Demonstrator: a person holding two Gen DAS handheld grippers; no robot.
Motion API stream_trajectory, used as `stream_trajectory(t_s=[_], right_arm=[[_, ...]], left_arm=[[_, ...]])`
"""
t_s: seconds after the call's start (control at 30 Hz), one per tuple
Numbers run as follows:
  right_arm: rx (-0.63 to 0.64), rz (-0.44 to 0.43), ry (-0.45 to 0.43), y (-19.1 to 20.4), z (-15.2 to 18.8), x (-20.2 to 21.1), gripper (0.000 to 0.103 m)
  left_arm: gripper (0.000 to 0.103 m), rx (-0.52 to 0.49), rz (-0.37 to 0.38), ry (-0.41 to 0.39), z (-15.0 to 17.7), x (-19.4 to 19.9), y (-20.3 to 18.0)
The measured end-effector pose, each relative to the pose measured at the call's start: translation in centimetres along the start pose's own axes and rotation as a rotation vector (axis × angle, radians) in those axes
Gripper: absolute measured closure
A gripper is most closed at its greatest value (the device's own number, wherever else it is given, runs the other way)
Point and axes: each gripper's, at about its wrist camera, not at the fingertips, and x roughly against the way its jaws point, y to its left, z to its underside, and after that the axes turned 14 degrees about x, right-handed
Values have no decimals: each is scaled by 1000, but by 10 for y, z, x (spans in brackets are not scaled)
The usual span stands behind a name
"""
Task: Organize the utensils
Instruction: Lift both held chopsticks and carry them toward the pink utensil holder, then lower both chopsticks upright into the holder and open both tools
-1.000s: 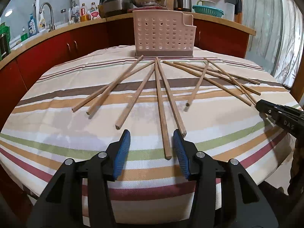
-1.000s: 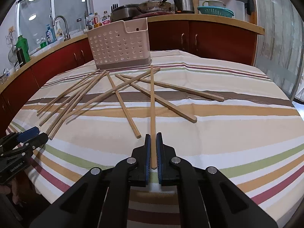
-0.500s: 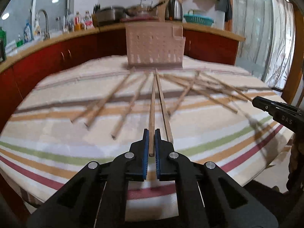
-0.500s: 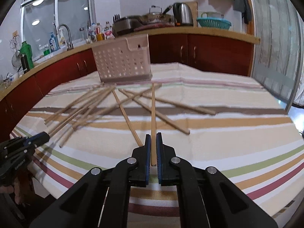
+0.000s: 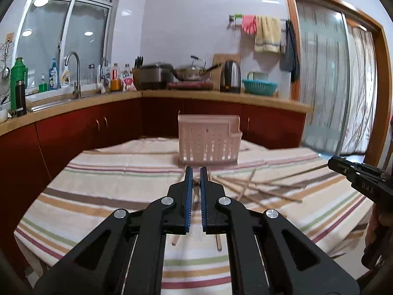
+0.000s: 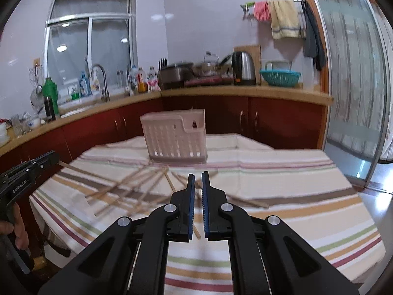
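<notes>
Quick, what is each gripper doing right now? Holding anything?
Left gripper: shut on a chopstick.
Right gripper: shut on a chopstick.

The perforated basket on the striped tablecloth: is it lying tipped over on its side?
No, the basket stands upright on the tablecloth.

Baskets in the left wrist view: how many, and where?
2. The pale pink perforated plastic basket stands on the striped tablecloth; the teal round plastic basket sits on the wooden counter behind it.
</notes>
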Motion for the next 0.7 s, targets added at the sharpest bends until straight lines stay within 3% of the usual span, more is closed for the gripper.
stream_trajectory(t_s=[0.3,0.7], right_arm=[[8,-16,-52,-3,-30,6,97],[8,-45,-29,-4,-48,-42,97]], left_arm=[[97,16,37,-4,-33,1,-4],[96,-5,44,-22,-59,-46,-6]])
